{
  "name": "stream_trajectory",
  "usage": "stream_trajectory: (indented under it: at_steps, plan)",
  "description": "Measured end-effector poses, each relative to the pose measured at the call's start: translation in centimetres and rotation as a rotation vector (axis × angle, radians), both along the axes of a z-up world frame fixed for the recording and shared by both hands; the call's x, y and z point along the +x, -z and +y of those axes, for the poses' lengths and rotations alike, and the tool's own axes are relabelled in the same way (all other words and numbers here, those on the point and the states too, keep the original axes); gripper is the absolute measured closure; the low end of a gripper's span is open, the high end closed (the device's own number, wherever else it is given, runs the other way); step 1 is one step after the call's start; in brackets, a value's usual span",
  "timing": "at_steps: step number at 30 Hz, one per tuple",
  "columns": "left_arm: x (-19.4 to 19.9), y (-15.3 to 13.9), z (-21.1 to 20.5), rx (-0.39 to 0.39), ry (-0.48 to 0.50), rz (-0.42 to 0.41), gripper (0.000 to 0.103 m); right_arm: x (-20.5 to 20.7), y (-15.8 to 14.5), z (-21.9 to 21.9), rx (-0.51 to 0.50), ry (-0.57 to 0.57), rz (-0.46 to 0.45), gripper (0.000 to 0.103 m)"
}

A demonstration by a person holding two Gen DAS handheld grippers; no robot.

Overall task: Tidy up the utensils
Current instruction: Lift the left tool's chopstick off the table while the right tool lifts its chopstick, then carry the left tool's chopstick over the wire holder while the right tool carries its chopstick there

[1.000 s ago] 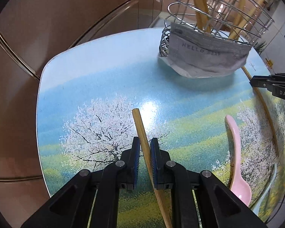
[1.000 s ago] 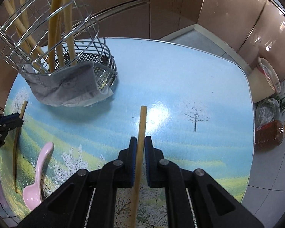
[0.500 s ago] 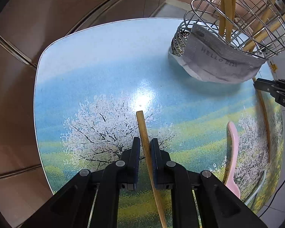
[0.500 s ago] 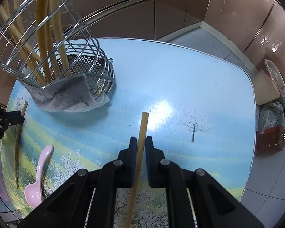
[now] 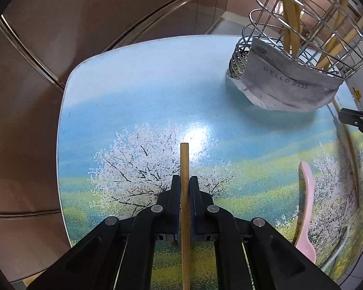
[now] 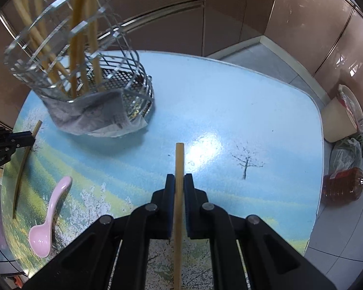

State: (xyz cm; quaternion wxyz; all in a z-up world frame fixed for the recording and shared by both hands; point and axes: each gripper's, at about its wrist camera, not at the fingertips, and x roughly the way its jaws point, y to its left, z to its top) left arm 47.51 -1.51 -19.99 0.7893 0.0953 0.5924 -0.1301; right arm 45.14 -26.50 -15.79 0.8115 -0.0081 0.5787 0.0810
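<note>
My left gripper (image 5: 185, 183) is shut on a wooden chopstick (image 5: 184, 169) held above the table. My right gripper (image 6: 179, 181) is shut on another wooden chopstick (image 6: 179, 166). A wire utensil basket (image 5: 302, 29) with several chopsticks in it stands at the far right in the left wrist view and at the upper left in the right wrist view (image 6: 79, 67). A grey cloth (image 5: 288, 84) hangs on its side. A pink spoon (image 6: 48, 220) and one more chopstick (image 6: 24, 166) lie on the table; the spoon also shows in the left wrist view (image 5: 306, 215).
The table (image 5: 145, 91) has a printed landscape with blossom trees. Brown wall panels stand behind it. A bin (image 6: 343, 116), a plastic bag (image 6: 346, 154) and an oil bottle (image 6: 343, 186) are on the floor to the right.
Both grippers have risen and moved nearer the basket, each still holding its chopstick. The left chopstick now points straight ahead instead of tilting.
</note>
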Motion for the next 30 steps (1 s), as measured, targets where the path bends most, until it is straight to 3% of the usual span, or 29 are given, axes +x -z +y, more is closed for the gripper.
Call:
stream_trajectory:
  at_steps: [7,12,21,30]
  plan:
    - [-3.7,-3.4,2.2,-0.065,-0.051,-0.122,0.097,-4.3,-4.1,0.7,0.033,-0.031,-0.161,0.097]
    - [-7.8,-7.7,3.6,-0.091,-0.085,-0.249,0.097,-7.8,-6.6,1.3,0.027,-0.029,-0.262,0.097]
    - [-13.6,-13.7,3.1,-0.061,-0.076,-0.455,0.097,-12.4,-9.9,1.4,0.026,-0.006,-0.345,0.097]
    - [-17.7,-17.7,2.1,-0.061,-0.038,-0.585,0.097,-15.6,-13.6,1.9,0.029,0.005,-0.428,0.097]
